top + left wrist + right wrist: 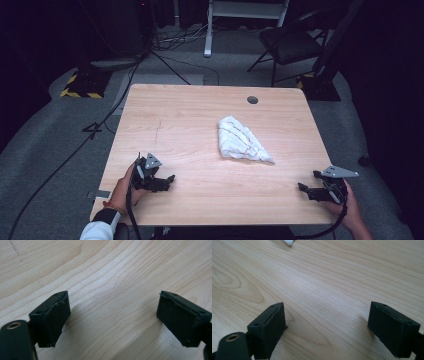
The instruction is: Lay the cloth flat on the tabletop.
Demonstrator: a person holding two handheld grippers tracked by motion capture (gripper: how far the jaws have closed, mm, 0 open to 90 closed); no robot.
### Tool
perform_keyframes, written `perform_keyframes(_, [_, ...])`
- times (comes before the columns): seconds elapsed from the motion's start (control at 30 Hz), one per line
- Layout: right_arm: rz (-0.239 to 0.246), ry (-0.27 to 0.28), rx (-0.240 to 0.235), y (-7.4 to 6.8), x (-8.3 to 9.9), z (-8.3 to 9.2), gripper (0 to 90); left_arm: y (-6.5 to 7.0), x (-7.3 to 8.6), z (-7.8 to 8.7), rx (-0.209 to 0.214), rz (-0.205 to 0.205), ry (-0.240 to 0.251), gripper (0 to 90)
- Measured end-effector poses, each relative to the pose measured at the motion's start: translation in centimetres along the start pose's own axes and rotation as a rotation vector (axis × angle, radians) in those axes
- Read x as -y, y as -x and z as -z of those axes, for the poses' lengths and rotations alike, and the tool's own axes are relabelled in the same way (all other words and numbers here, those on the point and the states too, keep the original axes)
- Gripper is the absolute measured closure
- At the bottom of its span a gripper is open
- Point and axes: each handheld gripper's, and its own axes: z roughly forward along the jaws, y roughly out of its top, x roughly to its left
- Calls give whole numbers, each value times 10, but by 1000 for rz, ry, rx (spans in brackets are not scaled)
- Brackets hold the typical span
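One cloth [242, 139] lies on the table [190, 115], right of centre and a little toward the far edge, well apart from both grippers. It is white and crumpled into a rough wedge, broad at the far end and tapering to a point toward the near right. Faint darker lines cross it, perhaps stripes or seams; the high view is too coarse to tell. By its look it should handle as light, soft and limp: it will sag and unfold when lifted, and it cannot break. A pinch on a raised fold or on the tapered corner would likely hold best, since the flat middle gives the pads little to bite.

The left gripper [167, 180] rests low over the near left of the table, jaws spread wide with nothing between them. The right gripper [303, 190] sits at the near right edge, also wide open and empty, with a white corner of the cloth at the top of its own view. The tabletop is smooth pale wood grain, matte and flat.
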Motion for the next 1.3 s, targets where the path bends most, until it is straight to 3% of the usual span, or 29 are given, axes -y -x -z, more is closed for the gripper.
perform_keyframes(0.4, [45,-11,-50,1,-6,-5,148,3,1,1,5,-1,-3,94])
perform_keyframes(0.57, [53,-67,-52,4,-21,-14,177,6,2,2,50,-54,-7,95])
perform_keyframes(0.63, [108,-45,-47,0,-33,-23,275,6,0,0,64,-75,-6,95])
perform_keyframes(0.8, [164,-43,-98,-8,-52,-40,331,10,-7,-6,84,-94,-6,94])
perform_keyframes(0.83, [189,-22,-137,-17,-66,-47,366,14,-11,-10,97,-107,-4,94])
perform_keyframes(0.93, [215,-11,-164,-25,-74,-51,387,19,-16,-14,105,-119,-6,94])
perform_keyframes(1.0, [257,-16,-176,-36,-84,-62,479,22,-20,-18,119,-137,-6,95])
perform_keyframes(1.07, [259,-22,-178,-39,-86,-67,498,25,-24,-21,127,-141,-9,95])
perform_keyframes(1.17, [264,-34,-172,-42,-90,-76,690,27,-31,-27,138,-155,-15,102])
perform_keyframes(1.23, [280,-28,-163,-45,-92,-76,824,32,-41,-33,147,-172,-16,167])
perform_keyframes(1.3, [281,-24,-170,-46,-91,-75,843,34,-45,-36,163,-185,-21,165])
